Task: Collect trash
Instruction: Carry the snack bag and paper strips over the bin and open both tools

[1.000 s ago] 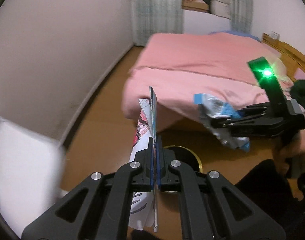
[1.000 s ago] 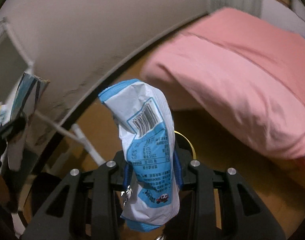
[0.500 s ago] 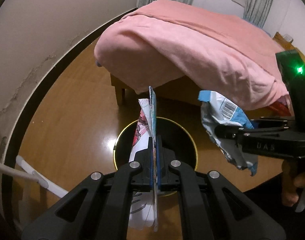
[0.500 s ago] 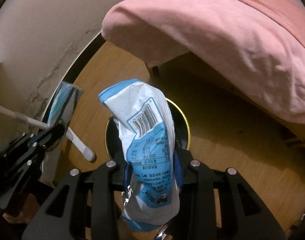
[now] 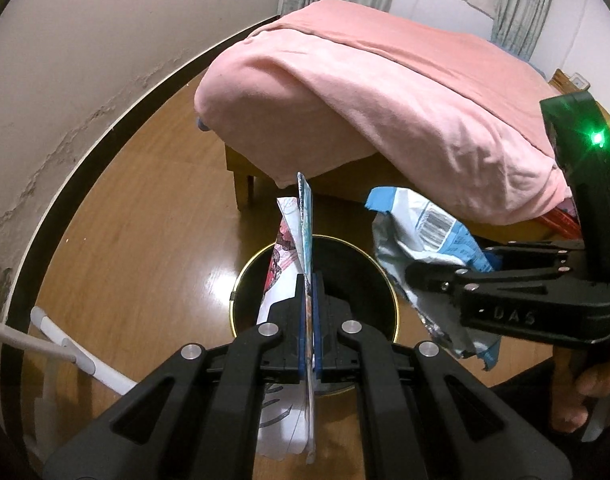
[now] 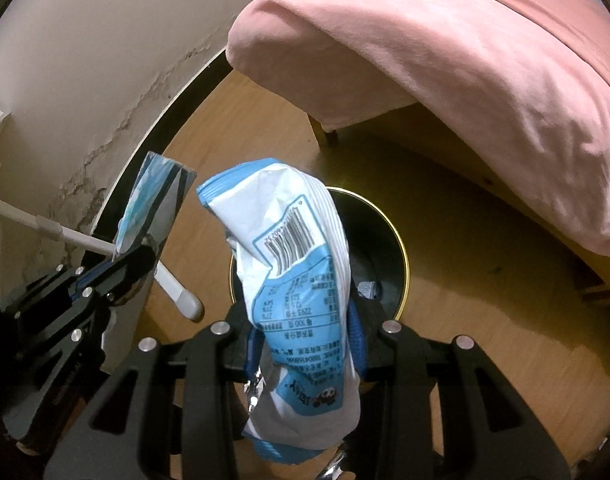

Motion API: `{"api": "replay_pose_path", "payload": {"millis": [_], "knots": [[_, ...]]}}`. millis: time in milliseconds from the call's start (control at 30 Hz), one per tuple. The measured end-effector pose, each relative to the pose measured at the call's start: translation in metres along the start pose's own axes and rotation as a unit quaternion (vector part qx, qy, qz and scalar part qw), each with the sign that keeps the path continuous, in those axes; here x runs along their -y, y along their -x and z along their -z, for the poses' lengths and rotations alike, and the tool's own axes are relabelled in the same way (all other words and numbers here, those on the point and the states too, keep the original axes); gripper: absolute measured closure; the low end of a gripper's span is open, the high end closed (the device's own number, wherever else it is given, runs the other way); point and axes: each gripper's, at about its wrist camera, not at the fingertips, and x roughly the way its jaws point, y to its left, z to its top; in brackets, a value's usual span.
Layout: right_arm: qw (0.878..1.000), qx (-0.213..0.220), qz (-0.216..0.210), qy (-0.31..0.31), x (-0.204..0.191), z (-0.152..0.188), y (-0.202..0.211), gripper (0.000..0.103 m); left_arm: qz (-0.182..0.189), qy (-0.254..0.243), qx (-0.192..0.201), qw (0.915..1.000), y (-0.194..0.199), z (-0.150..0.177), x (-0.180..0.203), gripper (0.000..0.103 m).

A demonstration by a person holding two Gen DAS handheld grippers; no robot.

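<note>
My left gripper (image 5: 310,292) is shut on a flat printed wrapper (image 5: 295,236) with pink and blue print, held edge-on above a round black trash bin with a gold rim (image 5: 361,252) on the wooden floor. My right gripper (image 6: 303,320) is shut on a crumpled blue and white snack bag (image 6: 293,256) and holds it over the same bin (image 6: 385,240). In the left wrist view the right gripper (image 5: 433,276) with the bag (image 5: 425,228) hangs at the bin's right rim. In the right wrist view the left gripper (image 6: 137,256) with its wrapper (image 6: 153,200) is at left.
A bed with a pink blanket (image 5: 385,92) stands just behind the bin, its wooden leg (image 5: 241,188) close by. A white wall with a dark skirting (image 5: 85,168) curves along the left. A white rod frame (image 5: 81,360) stands on the floor at left.
Both grippers have tilted down and come closer to the bin, each keeping its wrapper. The bin now sits directly under both; the right gripper has edged nearer the rim.
</note>
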Motion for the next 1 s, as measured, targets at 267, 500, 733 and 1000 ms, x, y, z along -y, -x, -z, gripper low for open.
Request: {"api": "replay_pose_path", "payload": {"millis": [267, 500, 733, 1000], "knots": [[1.000, 0.016, -0.003, -0.008, 0.003, -0.007, 0.005, 0.039, -0.003, 0.004, -0.005, 1.0000, -0.003, 0.000, 0.000, 0.102], [1.000, 0.017, -0.002, -0.018, 0.009, -0.011, 0.004, 0.039, 0.001, 0.003, -0.011, 0.9999, -0.008, -0.001, 0.004, 0.102], [0.999, 0.019, -0.001, -0.034, 0.018, -0.009, 0.008, 0.038, 0.013, 0.001, -0.030, 0.9995, -0.016, 0.000, 0.011, 0.062], [0.999, 0.020, 0.002, -0.037, 0.023, -0.007, 0.011, 0.037, 0.010, 0.005, -0.019, 0.9997, -0.015, -0.001, 0.016, 0.041]]}}
